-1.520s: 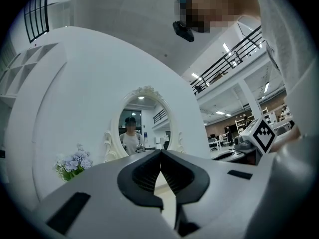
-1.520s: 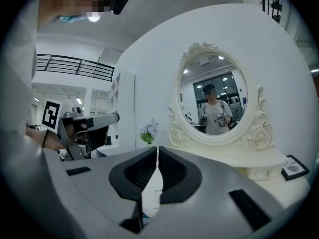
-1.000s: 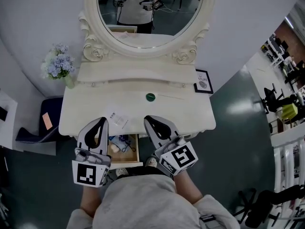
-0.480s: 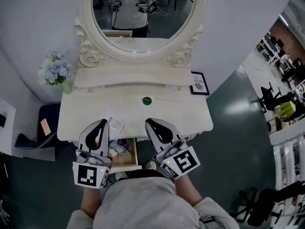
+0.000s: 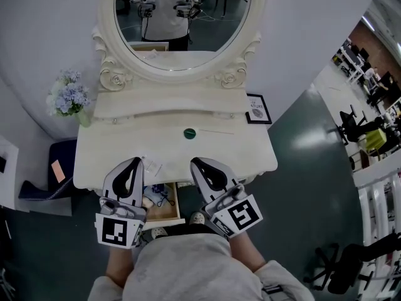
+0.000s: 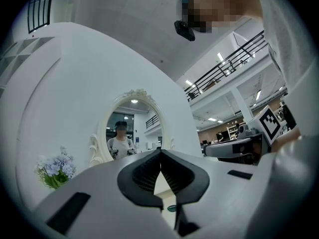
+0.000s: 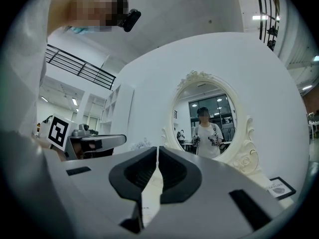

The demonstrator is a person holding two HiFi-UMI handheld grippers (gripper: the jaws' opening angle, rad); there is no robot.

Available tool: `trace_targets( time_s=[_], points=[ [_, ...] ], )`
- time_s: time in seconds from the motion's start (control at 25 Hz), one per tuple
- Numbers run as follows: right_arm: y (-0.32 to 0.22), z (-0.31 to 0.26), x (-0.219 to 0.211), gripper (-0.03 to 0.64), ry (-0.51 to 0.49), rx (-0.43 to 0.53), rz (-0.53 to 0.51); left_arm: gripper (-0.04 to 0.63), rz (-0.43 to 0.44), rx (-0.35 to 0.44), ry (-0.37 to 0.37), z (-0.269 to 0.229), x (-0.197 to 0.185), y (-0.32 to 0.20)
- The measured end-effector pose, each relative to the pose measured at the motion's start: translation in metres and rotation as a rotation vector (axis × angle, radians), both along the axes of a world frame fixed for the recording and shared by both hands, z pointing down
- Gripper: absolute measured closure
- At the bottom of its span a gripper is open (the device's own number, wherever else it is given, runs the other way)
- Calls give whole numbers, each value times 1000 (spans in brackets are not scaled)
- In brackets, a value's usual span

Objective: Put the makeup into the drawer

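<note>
Head view: a cream-white dressing table with an oval carved-frame mirror (image 5: 182, 24) stands against the wall. A small round green container (image 5: 190, 133) lies in the middle of its worktop (image 5: 219, 150), well apart from both grippers. The left gripper (image 5: 134, 161) and the right gripper (image 5: 195, 162) hover side by side over the front edge, each with its jaws together and nothing between them. Between the grippers, below the edge, a light wooden drawer (image 5: 178, 198) stands open with small items inside; what they are cannot be told. A clear packet (image 5: 152, 167) lies by the left gripper's tip. A bunch of pale blue flowers (image 5: 66, 98) sits at the far left, and a small black-framed picture (image 5: 256, 108) at the far right.

Left gripper view: the jaws meet at their tips, holding nothing. The green container (image 6: 172, 208) shows through the gap lower down.

Right gripper view: the jaws are closed and empty, facing the mirror (image 7: 209, 126).
</note>
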State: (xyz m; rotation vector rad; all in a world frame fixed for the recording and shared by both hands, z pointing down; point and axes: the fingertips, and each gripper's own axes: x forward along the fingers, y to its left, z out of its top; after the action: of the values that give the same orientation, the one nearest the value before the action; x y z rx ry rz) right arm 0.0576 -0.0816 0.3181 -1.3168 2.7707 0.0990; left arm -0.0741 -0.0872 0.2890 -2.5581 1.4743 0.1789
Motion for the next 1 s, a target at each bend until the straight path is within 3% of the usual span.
trace_targets(
  time_s=[1.0],
  points=[
    [-2, -4, -2, 591, 0, 13, -1, 581, 21, 3, 8, -1, 4, -6]
  ],
)
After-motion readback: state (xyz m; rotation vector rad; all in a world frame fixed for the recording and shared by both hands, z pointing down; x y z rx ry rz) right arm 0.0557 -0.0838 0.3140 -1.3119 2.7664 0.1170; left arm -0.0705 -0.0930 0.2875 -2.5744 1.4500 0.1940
